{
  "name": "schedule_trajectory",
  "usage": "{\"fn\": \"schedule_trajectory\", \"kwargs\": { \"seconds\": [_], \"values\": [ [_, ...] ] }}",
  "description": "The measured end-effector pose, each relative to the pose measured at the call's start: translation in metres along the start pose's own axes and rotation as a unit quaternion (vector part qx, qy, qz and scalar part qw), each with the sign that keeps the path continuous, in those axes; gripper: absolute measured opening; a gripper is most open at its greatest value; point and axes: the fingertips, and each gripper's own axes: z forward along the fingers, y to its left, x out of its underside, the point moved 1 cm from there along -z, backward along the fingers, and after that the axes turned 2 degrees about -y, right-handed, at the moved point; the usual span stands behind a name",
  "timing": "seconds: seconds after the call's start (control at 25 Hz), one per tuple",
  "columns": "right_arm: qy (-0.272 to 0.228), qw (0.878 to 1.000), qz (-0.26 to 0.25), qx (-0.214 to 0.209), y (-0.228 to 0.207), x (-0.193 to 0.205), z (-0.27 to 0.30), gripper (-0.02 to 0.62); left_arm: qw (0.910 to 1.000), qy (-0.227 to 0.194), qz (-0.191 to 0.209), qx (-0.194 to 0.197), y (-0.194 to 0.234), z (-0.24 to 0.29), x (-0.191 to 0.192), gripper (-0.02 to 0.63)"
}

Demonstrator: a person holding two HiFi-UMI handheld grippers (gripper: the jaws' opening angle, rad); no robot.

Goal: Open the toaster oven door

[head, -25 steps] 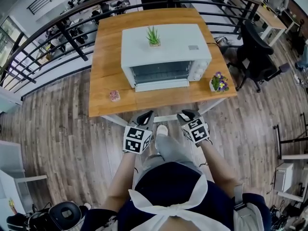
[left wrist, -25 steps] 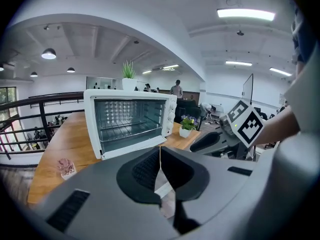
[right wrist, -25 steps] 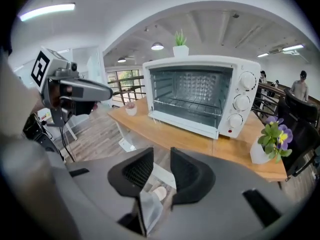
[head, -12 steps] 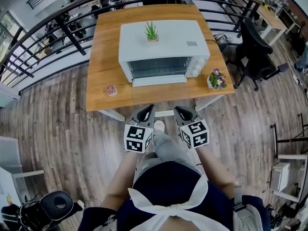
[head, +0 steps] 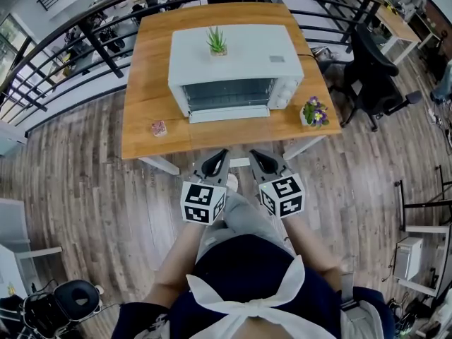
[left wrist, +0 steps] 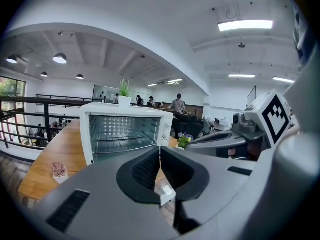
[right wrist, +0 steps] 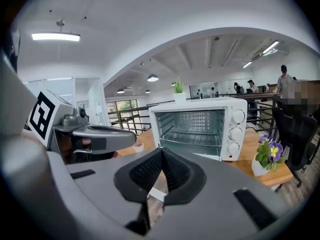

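The white toaster oven (head: 229, 69) stands on a wooden table (head: 148, 90), with its racks visible through the front in both gripper views (left wrist: 122, 131) (right wrist: 197, 126). A white bar (head: 233, 115) runs along its lower front; the door looks folded down, though I cannot tell for certain. My left gripper (head: 217, 158) (left wrist: 159, 151) and right gripper (head: 256, 158) (right wrist: 162, 154) hang side by side short of the table's near edge, above the floor. Both are shut with nothing between the pads. Both point toward the oven without touching it.
A small green plant (head: 215, 42) sits on the oven's top. A pot of purple flowers (head: 311, 111) stands at the table's right front, a tiny pink pot (head: 158, 127) at its left front. A black office chair (head: 374, 76) is to the right; railings (head: 92, 41) run behind.
The right gripper's jaws have closed. Both grippers have drawn closer together and sit a little farther back from the table edge.
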Motion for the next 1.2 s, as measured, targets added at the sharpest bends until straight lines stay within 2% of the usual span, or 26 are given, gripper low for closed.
{"fn": "schedule_trajectory", "kwargs": {
  "seconds": [0.76, 1.2],
  "values": [
    [-0.025, 1.000, 0.006, -0.016, 0.002, -0.028, 0.001, 0.003, 0.9994, -0.034, -0.004, -0.004, -0.002, 0.003, -0.027, 0.025],
    [-0.020, 1.000, 0.001, -0.023, 0.002, -0.031, 0.011, 0.003, 0.9995, -0.030, -0.005, 0.007, 0.001, 0.011, -0.029, 0.025]
  ]
}}
